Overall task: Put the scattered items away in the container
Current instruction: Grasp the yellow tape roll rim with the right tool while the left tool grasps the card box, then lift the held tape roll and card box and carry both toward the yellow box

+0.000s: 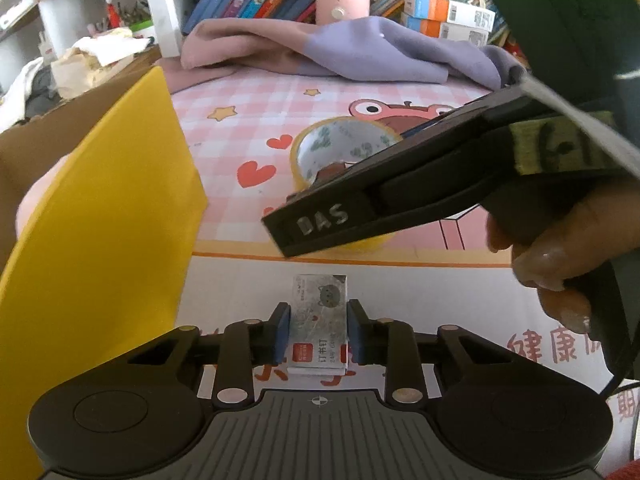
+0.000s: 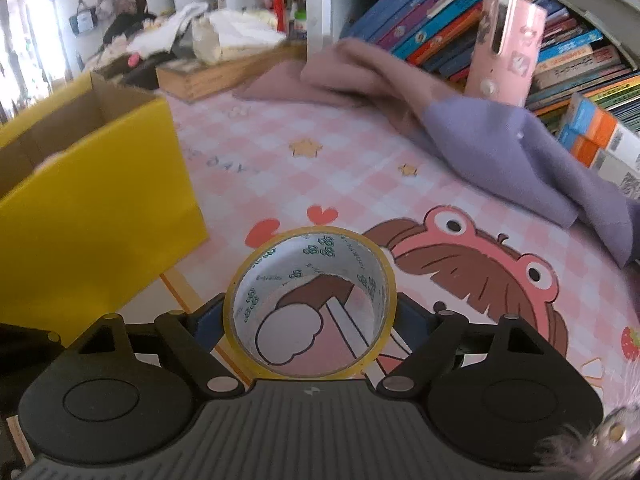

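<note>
The left gripper (image 1: 319,330) is clenched on a small box of staples (image 1: 319,320), its blue pads (image 1: 282,330) pressed against the two long sides while the box lies flat on a white printed sheet with red characters (image 1: 440,300). The right gripper (image 2: 310,320) sits around a roll of yellow tape (image 2: 310,276) that stands on its flat side on the pink checked table mat (image 2: 360,168); the roll is between its fingers, which hug the outer rim on both sides (whether the pads actually press on it cannot be told, since the tips are hidden behind the roll). In the left wrist view the right tool reaches in from the right, with a person's hand (image 1: 560,256) around its handle. The yellow cardboard box (image 2: 100,196), open at the top, stands just left of both items, near the tape. Behind lie a purple cloth (image 2: 500,148), a pink bottle (image 2: 504,48) and a row of books (image 2: 432,12).
</note>
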Available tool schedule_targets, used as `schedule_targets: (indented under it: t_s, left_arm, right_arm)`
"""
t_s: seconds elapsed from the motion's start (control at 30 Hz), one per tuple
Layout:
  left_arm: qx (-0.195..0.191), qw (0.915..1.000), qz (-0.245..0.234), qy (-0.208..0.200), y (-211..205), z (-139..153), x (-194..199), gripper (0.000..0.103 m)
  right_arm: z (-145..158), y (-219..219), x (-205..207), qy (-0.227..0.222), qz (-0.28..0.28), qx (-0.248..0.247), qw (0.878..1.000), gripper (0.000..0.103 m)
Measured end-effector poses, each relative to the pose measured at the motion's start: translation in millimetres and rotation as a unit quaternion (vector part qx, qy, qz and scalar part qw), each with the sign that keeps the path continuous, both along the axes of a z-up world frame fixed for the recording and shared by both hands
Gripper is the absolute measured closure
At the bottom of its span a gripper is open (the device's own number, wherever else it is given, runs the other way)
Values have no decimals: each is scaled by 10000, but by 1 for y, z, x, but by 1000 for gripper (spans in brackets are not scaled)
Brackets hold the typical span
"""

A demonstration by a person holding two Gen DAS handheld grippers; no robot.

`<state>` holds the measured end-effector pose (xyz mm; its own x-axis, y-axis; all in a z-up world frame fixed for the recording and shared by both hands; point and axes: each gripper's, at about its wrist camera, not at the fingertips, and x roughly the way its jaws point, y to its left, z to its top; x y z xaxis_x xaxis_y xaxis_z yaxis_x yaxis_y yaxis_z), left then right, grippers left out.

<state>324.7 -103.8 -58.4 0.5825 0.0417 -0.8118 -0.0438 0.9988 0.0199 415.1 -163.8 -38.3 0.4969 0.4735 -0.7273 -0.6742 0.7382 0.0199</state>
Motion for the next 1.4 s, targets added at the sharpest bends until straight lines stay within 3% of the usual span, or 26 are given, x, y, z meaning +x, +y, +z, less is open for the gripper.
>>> schedule_targets:
  t_s: [0.67, 1.0, 1.4]
  left_arm:
    - [-78, 9981, -405, -458, -10, 39, -53, 75]
    - [-410, 9947, -665, -664, -2, 55, -82, 75]
    - [-467, 9883, -1098, -946, 19, 69, -114, 75]
  right_arm:
    - [56, -49, -69, -333, -690, 444, 9961, 19]
    - [67, -70, -117, -428, -1125, 438, 9918, 19]
    - [73, -75, -170, -516, -1988, 446, 9777, 19]
